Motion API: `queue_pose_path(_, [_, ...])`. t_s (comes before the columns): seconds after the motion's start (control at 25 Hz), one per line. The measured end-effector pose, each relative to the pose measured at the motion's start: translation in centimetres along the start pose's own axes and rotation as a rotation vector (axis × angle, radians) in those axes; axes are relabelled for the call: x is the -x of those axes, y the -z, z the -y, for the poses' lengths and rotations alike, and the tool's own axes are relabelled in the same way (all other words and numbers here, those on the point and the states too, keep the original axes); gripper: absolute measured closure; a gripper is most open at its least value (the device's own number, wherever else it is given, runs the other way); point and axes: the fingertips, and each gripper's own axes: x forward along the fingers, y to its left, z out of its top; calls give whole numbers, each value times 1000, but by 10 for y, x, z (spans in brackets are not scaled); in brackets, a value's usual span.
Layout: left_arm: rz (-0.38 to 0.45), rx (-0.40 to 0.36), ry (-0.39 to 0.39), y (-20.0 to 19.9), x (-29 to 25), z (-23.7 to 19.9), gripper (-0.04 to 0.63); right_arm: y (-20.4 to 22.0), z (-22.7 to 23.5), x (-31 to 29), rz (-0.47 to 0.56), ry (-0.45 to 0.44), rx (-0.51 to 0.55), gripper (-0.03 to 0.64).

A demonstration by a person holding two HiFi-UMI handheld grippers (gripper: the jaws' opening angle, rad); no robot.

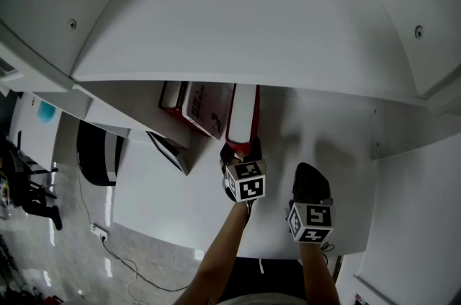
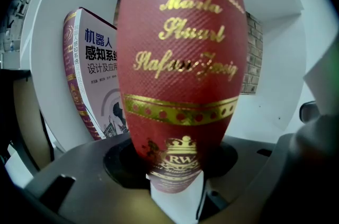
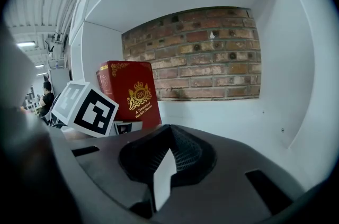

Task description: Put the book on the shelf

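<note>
The book (image 1: 243, 111) stands upright near the middle of the shelf board (image 1: 338, 130), with its spine toward the front edge and the foot of that spine between the jaws of the left gripper (image 1: 240, 151). Just to its left a second book (image 1: 207, 107) leans with its top toward the shelf's left side wall (whether the two touch cannot be told), and a third book (image 1: 171, 96) stands further left again. The right gripper (image 1: 311, 184) is over the board's front part, to the right of the left gripper and apart from every book. The back wall (image 3: 206, 53) runs behind them all
</note>
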Motion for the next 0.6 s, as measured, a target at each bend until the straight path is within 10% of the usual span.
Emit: queue_pose_path(0.6, [41,2,6,-11,-6,-1,348,3,1,1,-7,-6,-26,601])
